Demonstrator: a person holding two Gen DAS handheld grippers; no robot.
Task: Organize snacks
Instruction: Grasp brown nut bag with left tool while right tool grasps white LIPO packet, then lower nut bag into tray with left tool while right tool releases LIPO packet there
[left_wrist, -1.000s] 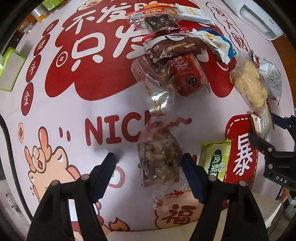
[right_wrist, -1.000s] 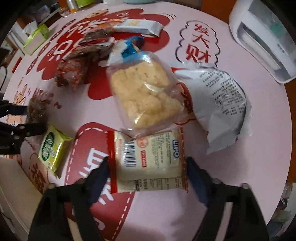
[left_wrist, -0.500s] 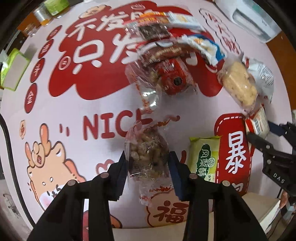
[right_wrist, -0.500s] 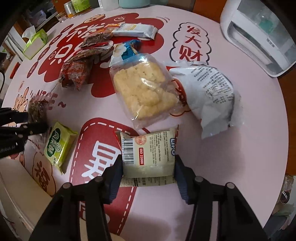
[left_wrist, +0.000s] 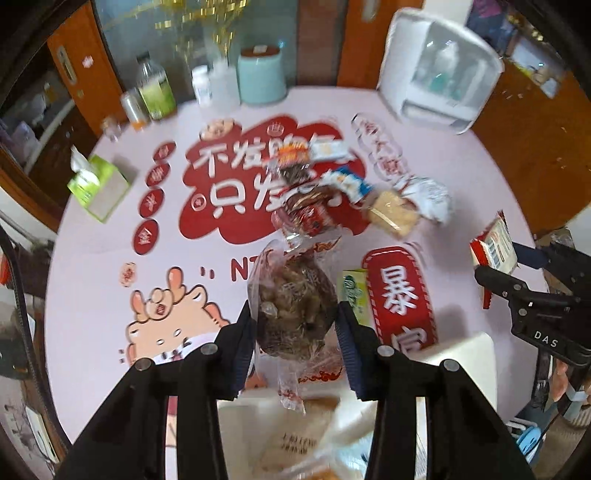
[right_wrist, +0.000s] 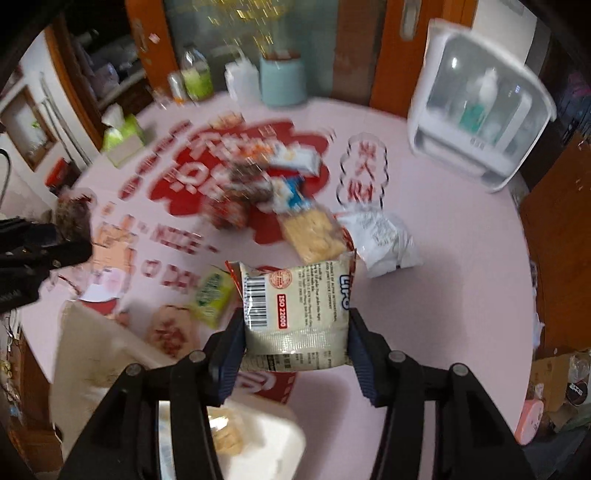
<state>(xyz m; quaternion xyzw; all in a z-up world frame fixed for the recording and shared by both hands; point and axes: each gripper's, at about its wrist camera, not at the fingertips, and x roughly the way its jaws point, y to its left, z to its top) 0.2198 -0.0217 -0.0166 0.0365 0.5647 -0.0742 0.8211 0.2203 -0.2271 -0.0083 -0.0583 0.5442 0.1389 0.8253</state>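
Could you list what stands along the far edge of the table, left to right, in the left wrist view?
Green tissue box → green-labelled bottle → white pill bottle → pale blue canister → white appliance with a clear window.

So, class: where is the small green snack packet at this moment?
The green snack packet lies on the tablecloth, just right of the left claw with its nut bag, beside the red label.

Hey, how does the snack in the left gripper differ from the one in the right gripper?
The left gripper holds a clear nut bag, its brown contents showing; the right gripper holds an opaque cream packet printed with a barcode and blue lettering. The nut bag is rounded and lumpy with a twisted tail hanging down; the cream packet is flat and rectangular. Both are clamped at their sides, lifted off the table.
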